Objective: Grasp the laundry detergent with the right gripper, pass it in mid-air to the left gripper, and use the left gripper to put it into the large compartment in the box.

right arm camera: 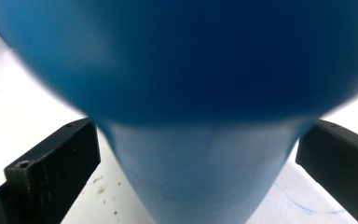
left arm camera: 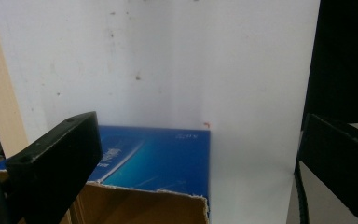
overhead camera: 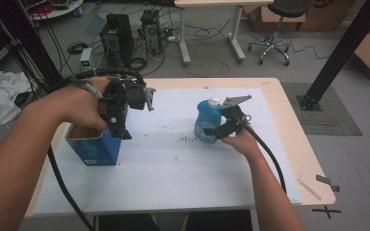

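- Bottle [overhead camera: 207,121]: blue, with a white cap [overhead camera: 214,101], standing upright on the white mat [overhead camera: 173,163], right of the mat's middle. In the right gripper view the bottle [right arm camera: 186,70] is very close and blurred, its narrower part running down between the two black jaws.
- Right gripper [overhead camera: 218,130]: held low at the bottle's right side, jaws reaching around the lower body. In the right gripper view [right arm camera: 196,186] the jaws stand apart, one on each side of the bottle; a sliver of mat shows between each jaw and the bottle, so no clamping contact can be confirmed.
- Box [overhead camera: 94,144]: blue carton with an open top and brown inside, standing near the mat's left edge, well apart from the bottle.
- Left gripper [overhead camera: 125,132]: held above the box's right rim, pointing down. In the left gripper view [left arm camera: 186,172] its jaws are wide apart with nothing between them; the box [left arm camera: 158,158] and its torn cardboard edge lie below.
- Dark specks [overhead camera: 188,139] mark the mat just left of the bottle.
- Table [overhead camera: 289,125]: light wood, showing around the mat.
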`<state>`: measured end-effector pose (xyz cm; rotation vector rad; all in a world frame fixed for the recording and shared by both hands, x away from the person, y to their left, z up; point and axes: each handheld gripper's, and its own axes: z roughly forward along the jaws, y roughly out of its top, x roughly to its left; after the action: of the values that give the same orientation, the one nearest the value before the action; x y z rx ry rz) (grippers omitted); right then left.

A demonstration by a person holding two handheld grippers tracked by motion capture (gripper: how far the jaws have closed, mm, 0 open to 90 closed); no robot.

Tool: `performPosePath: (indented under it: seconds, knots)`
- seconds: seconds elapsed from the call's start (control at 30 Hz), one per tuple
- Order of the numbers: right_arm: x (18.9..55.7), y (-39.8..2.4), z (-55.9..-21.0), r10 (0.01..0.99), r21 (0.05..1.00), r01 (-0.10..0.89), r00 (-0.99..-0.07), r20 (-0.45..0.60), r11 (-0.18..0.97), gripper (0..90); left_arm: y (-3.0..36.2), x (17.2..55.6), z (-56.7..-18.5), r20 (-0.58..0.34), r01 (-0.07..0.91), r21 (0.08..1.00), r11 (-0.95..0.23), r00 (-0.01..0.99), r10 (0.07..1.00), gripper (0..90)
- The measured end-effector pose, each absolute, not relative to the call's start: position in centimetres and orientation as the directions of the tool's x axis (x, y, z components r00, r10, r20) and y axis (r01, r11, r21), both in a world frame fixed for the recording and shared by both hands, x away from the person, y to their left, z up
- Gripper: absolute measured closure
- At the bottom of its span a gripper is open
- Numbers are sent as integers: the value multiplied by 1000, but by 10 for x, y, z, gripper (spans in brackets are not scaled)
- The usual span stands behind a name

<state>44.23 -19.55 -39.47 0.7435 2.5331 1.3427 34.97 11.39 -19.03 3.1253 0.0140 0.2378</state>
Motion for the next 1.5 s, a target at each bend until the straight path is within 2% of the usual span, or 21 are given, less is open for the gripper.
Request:
performPosePath:
  seconds: [0.67, 1.07, 1.17, 1.5]
  knots:
    - [442, -193, -404, 538, 860, 329, -839, 77, 390, 3, 113, 348, -188, 162, 3, 10, -1000, 987, 4, 1]
    - [440, -191, -405, 541, 866, 314, -839, 61, 388, 74, 114, 347, -188, 167, 1, 11, -1000, 986, 3, 1]
    - [440, -191, -405, 543, 869, 311, -838, 60, 384, 126, 115, 347, -188, 169, 2, 14, -1000, 986, 5, 1]
    - [440, -191, -406, 548, 871, 309, -835, 57, 381, 168, 116, 347, -189, 168, 4, 11, -1000, 986, 6, 1]
